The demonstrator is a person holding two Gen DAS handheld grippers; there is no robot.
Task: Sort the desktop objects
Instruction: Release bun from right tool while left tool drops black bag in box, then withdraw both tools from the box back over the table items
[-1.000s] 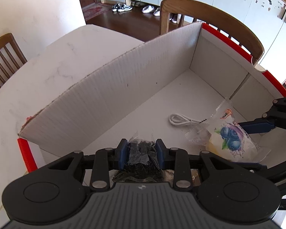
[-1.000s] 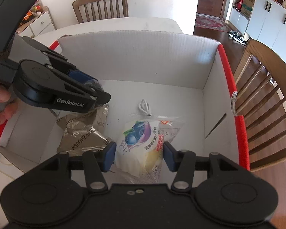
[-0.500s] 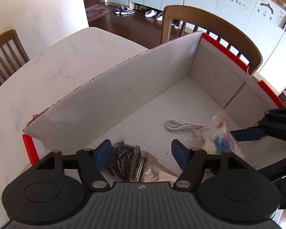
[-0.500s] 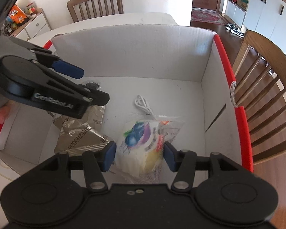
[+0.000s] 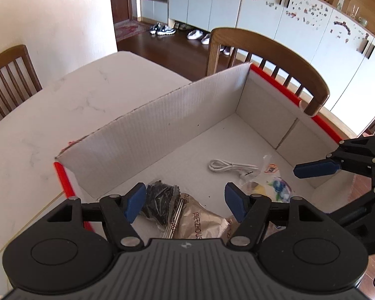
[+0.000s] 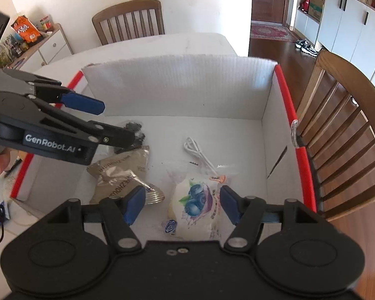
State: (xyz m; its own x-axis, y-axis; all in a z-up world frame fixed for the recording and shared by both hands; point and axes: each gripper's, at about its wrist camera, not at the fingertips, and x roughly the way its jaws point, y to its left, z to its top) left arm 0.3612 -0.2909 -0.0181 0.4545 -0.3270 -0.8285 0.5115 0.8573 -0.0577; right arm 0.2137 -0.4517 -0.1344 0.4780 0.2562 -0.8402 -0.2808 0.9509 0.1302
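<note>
Left gripper [image 5: 185, 203] and right gripper [image 6: 181, 206] gaped empty over the box [image 6: 177, 85]; lift straight, clearing its walls.

box [image 6: 177, 87]: matt white corrugated cardboard, ribbed walls, glossy red tape on the rims. snack packet [image 6: 200, 210]: clear glossy plastic film, crinkled. foil pouch [image 6: 122, 175]: dull metallic, creased. cable [image 6: 197, 150]: smooth white plastic. table [image 5: 37, 115]: smooth pale marbled surface. chair [image 6: 342, 135]: varnished wood.
</note>
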